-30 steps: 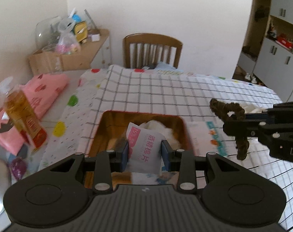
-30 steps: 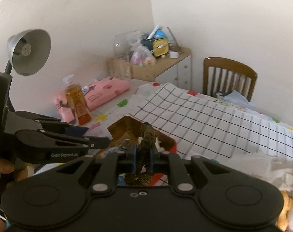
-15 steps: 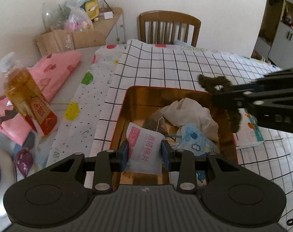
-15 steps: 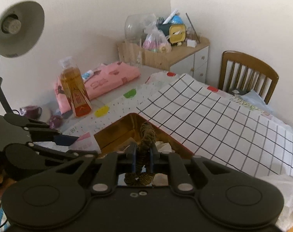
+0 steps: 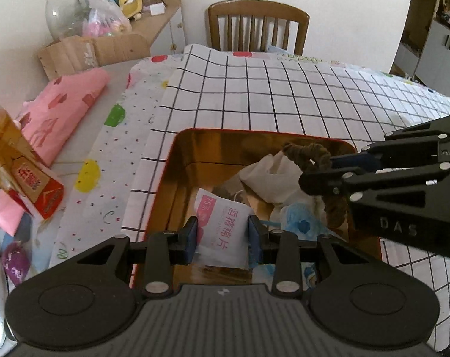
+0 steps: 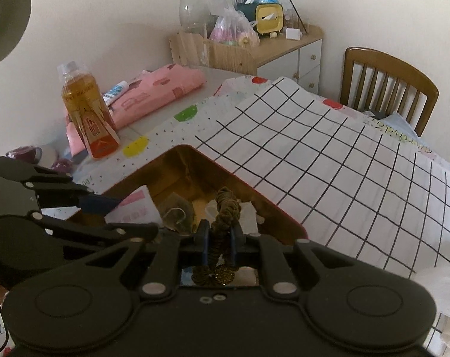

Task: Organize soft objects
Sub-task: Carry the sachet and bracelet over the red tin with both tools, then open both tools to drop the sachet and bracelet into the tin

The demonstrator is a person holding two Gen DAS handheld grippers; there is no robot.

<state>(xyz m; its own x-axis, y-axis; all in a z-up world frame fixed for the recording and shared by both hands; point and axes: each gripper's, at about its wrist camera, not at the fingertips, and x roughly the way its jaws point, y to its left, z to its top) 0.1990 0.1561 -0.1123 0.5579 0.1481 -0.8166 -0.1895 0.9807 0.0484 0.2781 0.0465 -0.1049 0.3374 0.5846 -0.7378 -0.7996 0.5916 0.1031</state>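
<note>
Left wrist view: my left gripper [image 5: 222, 236] jaws are clamping a white wipe sachet [image 5: 223, 232] over the red tin box [image 5: 165, 184]. At 3 o'clock my right gripper [image 6: 220, 239] jaws are pinching a brown scrunchie [image 6: 225, 208] above this box.

Table [image 5: 118, 68] draped with a black-gridded white cloth [image 5: 284, 95] over a dotted sheet [image 5: 112, 160]. A red-rimmed tin tray [image 5: 171, 178] rested on the cloth; at nine o'clock stood an amber bottle [image 6: 86, 113] beside folded pink fabric [image 6: 156, 89].
</note>
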